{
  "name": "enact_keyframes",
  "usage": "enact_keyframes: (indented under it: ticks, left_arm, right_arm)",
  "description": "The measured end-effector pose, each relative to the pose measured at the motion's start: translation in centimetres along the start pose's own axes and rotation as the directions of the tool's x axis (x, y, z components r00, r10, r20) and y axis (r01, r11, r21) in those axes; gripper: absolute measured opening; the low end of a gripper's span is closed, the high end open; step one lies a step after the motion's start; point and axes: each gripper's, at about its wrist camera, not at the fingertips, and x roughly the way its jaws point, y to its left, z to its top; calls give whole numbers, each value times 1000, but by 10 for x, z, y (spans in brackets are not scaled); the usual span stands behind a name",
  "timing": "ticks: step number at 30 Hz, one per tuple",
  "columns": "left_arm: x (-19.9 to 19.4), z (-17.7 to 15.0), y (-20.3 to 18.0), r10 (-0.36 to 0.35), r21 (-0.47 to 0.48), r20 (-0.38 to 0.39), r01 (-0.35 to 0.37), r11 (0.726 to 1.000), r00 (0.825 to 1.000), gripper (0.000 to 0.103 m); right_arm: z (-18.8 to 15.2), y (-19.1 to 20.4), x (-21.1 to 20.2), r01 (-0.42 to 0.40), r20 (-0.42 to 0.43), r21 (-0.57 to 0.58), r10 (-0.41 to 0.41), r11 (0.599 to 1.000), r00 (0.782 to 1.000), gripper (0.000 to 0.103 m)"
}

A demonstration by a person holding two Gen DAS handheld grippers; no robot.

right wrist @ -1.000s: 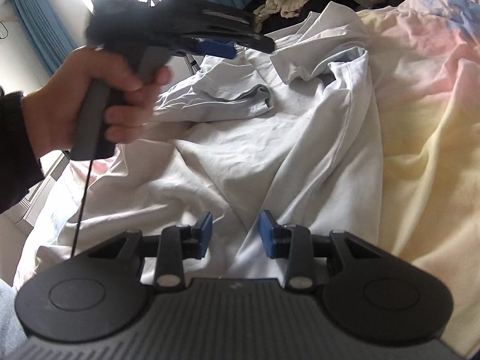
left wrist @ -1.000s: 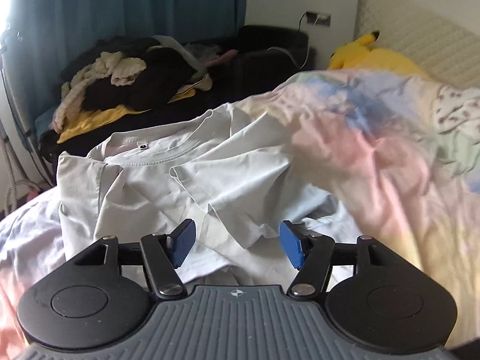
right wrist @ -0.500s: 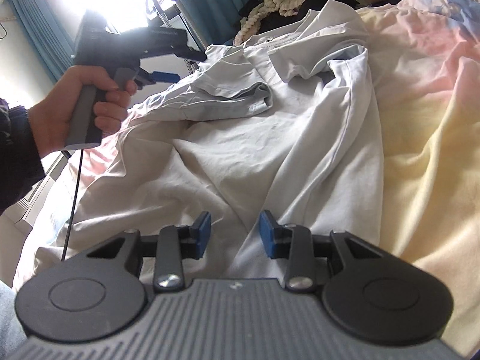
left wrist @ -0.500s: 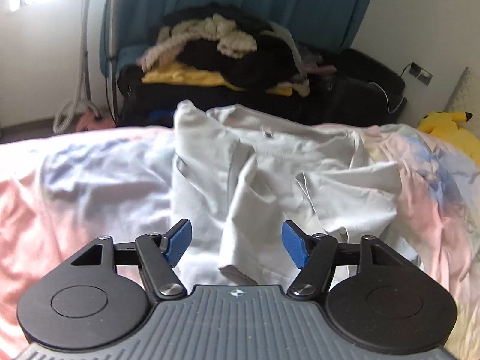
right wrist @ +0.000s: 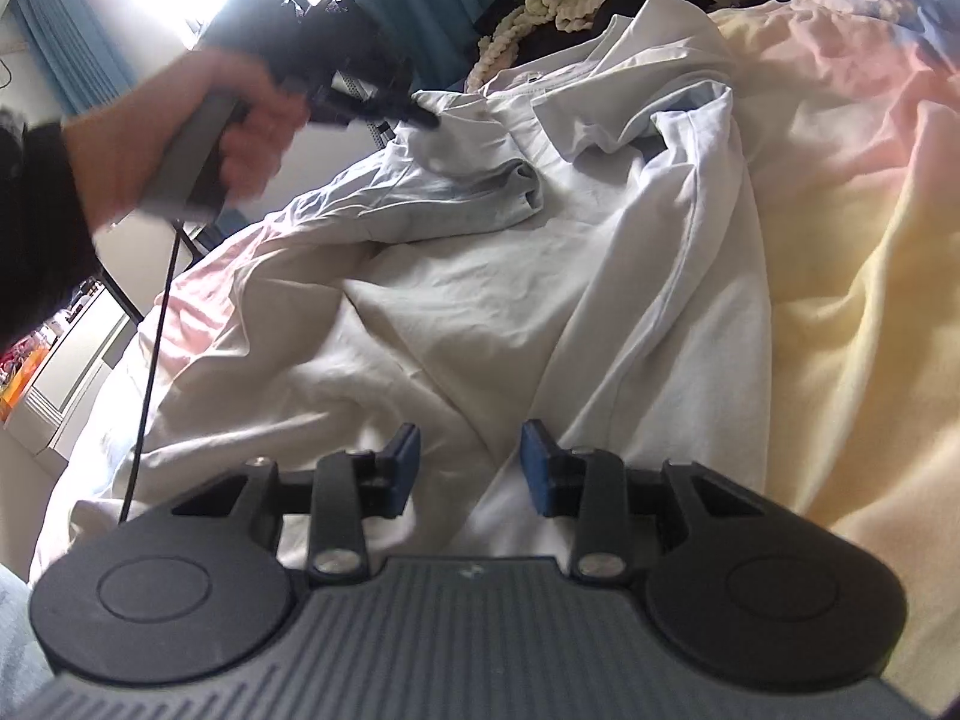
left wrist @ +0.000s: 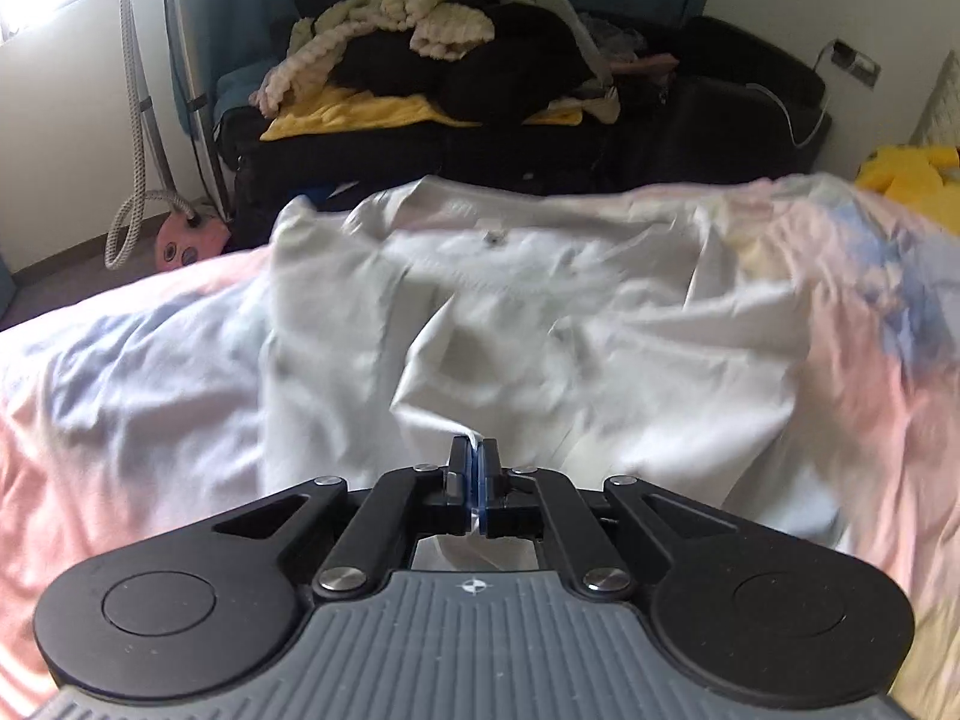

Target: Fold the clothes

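White shirt [left wrist: 600, 324] crumpled on pastel bedding [left wrist: 120, 360].
Left gripper [left wrist: 475, 468] pinching a shirt fold; right gripper [right wrist: 469, 468] spread above the shirt.

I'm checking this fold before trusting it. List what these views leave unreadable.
- Left wrist view: the left tool is shut on the white T-shirt, but motion blur smears the cloth, so which edge it pinches is unclear.
- Right wrist view: the left hand is blurred and backlit by the window.
- Right wrist view: the open right tool and its body hide the shirt's near hem.
- Both views: the bedsheet runs off frame.
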Motion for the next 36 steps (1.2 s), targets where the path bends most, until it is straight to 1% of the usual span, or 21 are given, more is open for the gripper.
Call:
enact_keyframes:
  ticks: [5,8,9,10,12,14,16,19,21,23,26,28,31,36]
  left_arm:
    - [29,5,-29,-32,14,-2,32,999,999,3]
    - [46,8,-46,-51,23,-3,51,998,999,8]
    - [52,9,-52,-57,26,-3,57,998,998,19]
    - [57,10,-58,-64,29,-4,64,998,998,41]
    - [52,6,-62,-73,41,11,72,997,997,65]
    - [33,2,-60,-98,69,54,95,993,994,65]
    - [4,-4,-49,-124,88,92,116,989,988,65]
    - [-52,-20,-21,-134,108,138,120,987,981,65]
    - [-89,-40,1,-142,124,143,124,984,980,65]
    - [-121,-65,25,-126,129,113,111,985,986,65]
    - [-155,-108,69,-117,72,60,113,991,991,65]
    - [-169,-135,97,-108,25,28,108,994,994,65]
    - [-177,-169,131,-113,-54,-17,112,992,993,64]
    - [-176,-201,157,-107,-111,-40,102,989,993,63]
  right_arm:
    - [0,-1,2,-4,1,-1,4,1000,1000,40]
    - [0,-2,4,-13,4,-3,13,1000,1000,40]
    - [0,-3,4,-17,4,-1,17,1000,1000,40]
    - [0,-4,5,-21,6,0,21,1000,1000,40]
    - [0,-6,6,-32,11,3,32,999,999,40]
    - [0,-8,8,-41,12,9,41,999,999,40]
    - [2,-8,8,-43,11,6,43,999,999,40]
    - [4,-5,6,-37,11,-7,37,999,999,40]
    - [5,-3,4,-32,13,-13,33,999,999,40]
    - [5,1,1,-28,17,-23,29,999,999,41]
    - [5,7,-7,-23,26,-41,24,999,999,41]
    - [5,12,-14,-25,37,-48,27,999,999,41]
    - [2,19,-28,-26,57,-45,29,999,998,41]
    - [-8,28,-53,-14,76,-29,16,999,997,41]
